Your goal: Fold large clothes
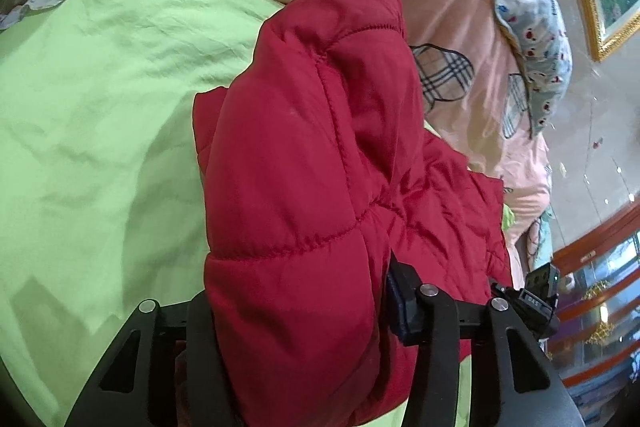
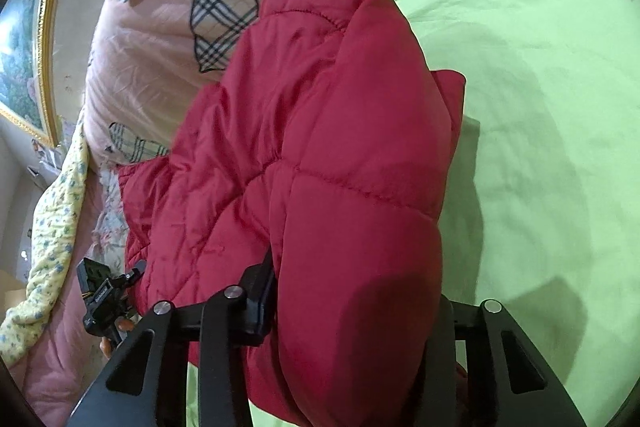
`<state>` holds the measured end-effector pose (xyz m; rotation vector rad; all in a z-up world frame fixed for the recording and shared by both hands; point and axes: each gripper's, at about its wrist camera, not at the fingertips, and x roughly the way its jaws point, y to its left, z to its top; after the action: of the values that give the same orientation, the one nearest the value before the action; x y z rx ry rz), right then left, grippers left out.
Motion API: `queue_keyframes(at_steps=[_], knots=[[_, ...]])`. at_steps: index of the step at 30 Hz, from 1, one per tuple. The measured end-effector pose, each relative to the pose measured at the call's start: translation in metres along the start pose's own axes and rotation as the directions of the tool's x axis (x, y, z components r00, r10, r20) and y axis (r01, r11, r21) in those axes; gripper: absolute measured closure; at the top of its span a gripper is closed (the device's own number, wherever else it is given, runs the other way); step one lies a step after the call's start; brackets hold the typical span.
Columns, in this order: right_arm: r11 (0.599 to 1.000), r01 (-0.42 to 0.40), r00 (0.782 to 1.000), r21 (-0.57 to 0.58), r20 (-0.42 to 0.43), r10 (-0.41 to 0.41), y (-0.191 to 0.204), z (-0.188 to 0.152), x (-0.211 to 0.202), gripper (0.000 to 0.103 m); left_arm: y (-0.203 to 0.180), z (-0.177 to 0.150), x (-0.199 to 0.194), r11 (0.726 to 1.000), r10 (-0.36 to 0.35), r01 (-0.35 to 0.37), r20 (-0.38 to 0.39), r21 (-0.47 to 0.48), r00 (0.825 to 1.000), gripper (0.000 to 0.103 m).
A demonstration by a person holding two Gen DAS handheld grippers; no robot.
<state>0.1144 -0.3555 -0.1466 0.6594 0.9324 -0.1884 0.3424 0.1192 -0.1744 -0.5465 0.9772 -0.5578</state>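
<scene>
While both the left gripper (image 1: 300,331) and the right gripper (image 2: 352,323) clamp thick folds of the red padded jacket (image 1: 312,155) above the green sheet (image 1: 92,99), the slippery puffy fabric could slide free if either grip loosens, spoiling the fold.

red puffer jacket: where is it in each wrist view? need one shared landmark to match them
Left wrist: red puffer jacket fills the centre, bulging between the left gripper fingers.
Right wrist: same jacket fills the centre, bulging between the right gripper fingers.
Shared landmark: plaid patch on the pink quilt, right of the jacket in left wrist, left of it in right wrist.
</scene>
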Motion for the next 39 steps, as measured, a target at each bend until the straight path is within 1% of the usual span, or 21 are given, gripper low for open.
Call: queue_keyframes(at_steps=[3,6,13,16,18,21,23,25,27,32,34,36,37,38,39], knots=[[1.0,-0.017,1.0,-0.01,-0.014,0.016,0.007,-0.013,-0.013,0.063,-0.002,-0.014,-0.024,1.0,-0.015,0.015,-0.006,0.01,1.0,0.058],[0.999,-0.027,0.999,-0.03,-0.034,0.026,0.014,-0.033,-0.029,0.064,-0.003,-0.034,-0.05,0.999,-0.03,0.03,-0.013,0.013,0.999,0.059],[0.997,-0.056,0.996,-0.045,-0.078,0.053,0.024,-0.087,-0.062,0.064,-0.004,-0.082,-0.11,0.999,-0.035,0.036,-0.05,0.022,0.998,0.059],[0.997,-0.064,0.994,-0.045,-0.087,0.06,0.027,-0.104,-0.072,0.064,-0.003,-0.094,-0.127,0.999,-0.03,0.032,-0.059,0.018,0.998,0.059],[0.997,-0.067,0.994,-0.046,-0.086,0.063,0.027,-0.113,-0.077,0.064,-0.002,-0.099,-0.13,1.0,-0.019,0.021,-0.06,0.02,0.998,0.058],[0.997,-0.059,0.995,-0.049,-0.086,0.055,0.027,-0.116,-0.075,0.064,0.001,-0.106,-0.128,1.0,0.024,-0.022,-0.067,0.02,0.997,0.056],[0.998,-0.049,0.995,-0.043,-0.085,0.045,0.025,-0.118,-0.073,0.062,0.0,-0.109,-0.123,0.997,0.08,-0.078,-0.062,0.026,0.995,0.054],[0.998,-0.039,0.996,-0.039,-0.082,0.035,0.023,-0.118,-0.071,0.06,0.001,-0.111,-0.117,0.993,0.117,-0.116,-0.053,0.022,0.992,0.049],[0.999,-0.031,0.997,-0.031,-0.078,0.028,0.021,-0.119,-0.07,0.058,0.001,-0.115,-0.116,0.99,0.138,-0.137,-0.043,0.02,0.989,0.045],[0.998,0.035,0.997,-0.053,-0.07,-0.038,0.028,-0.122,-0.068,0.048,-0.011,-0.119,-0.111,0.979,0.203,-0.203,-0.016,0.022,0.979,0.031],[0.998,0.048,0.997,-0.051,-0.065,-0.051,0.029,-0.124,-0.069,0.045,-0.016,-0.118,-0.112,0.972,0.233,-0.233,-0.007,0.025,0.972,0.026],[0.997,0.061,0.996,-0.045,-0.057,-0.063,0.029,-0.125,-0.071,0.042,-0.02,-0.122,-0.111,0.967,0.254,-0.253,0.002,0.036,0.967,0.024],[0.997,0.066,0.996,-0.042,-0.054,-0.068,0.028,-0.126,-0.072,0.039,-0.023,-0.125,-0.113,0.961,0.274,-0.274,0.012,0.045,0.962,0.019],[0.996,0.08,0.995,-0.036,-0.05,-0.082,0.027,-0.127,-0.073,0.035,-0.027,-0.127,-0.117,0.949,0.309,-0.31,0.024,0.051,0.951,0.016],[0.995,0.091,0.995,-0.031,-0.046,-0.093,0.025,-0.128,-0.075,0.031,-0.032,-0.131,-0.116,0.944,0.325,-0.326,0.033,0.055,0.945,0.014]])
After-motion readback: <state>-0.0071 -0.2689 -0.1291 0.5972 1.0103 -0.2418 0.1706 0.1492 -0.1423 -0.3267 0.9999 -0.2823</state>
